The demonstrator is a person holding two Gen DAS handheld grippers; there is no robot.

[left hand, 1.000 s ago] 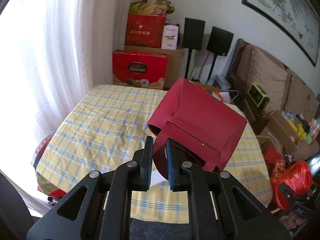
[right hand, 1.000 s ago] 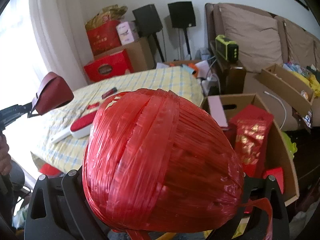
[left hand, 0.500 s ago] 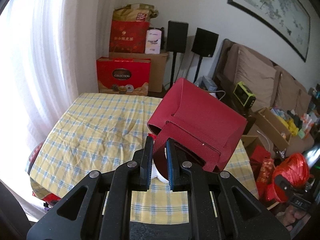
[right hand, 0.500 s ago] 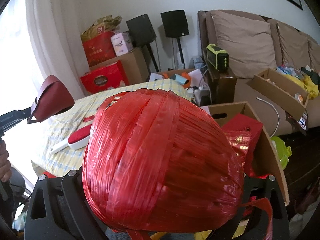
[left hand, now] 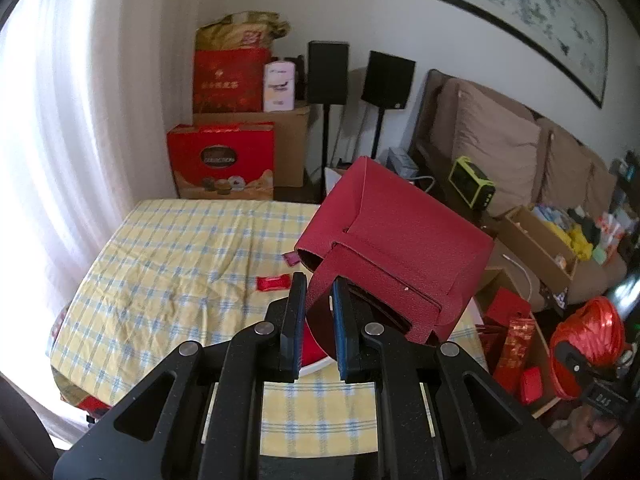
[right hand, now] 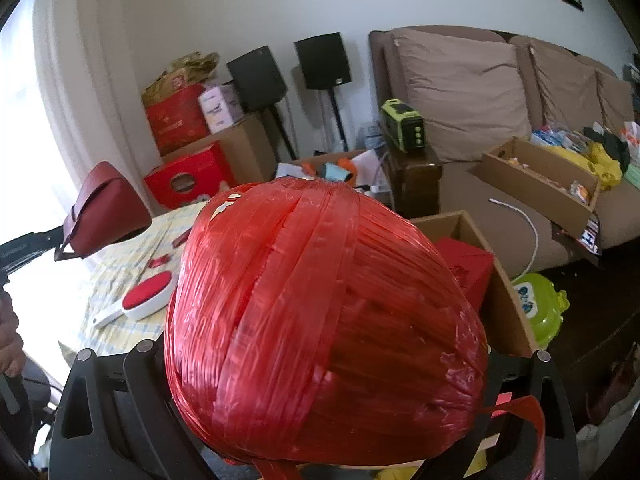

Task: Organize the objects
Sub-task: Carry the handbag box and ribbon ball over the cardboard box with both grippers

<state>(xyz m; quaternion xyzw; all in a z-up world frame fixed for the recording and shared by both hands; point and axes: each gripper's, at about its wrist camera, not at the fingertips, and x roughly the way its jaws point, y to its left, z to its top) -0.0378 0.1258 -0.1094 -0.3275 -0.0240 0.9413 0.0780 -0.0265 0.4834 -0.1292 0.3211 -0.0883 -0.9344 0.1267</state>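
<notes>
So the left gripper [left hand: 319, 320] had its jaws nearly shut, pinching the strap of a dark red leather bag [left hand: 394, 252], which hung in the air just past the fingertips, above the yellow checked table [left hand: 168, 264]. The right gripper [right hand: 320, 412] had its jaws spread wide around a big ball of red plastic twine [right hand: 324, 320] filling the gap between them.
</notes>
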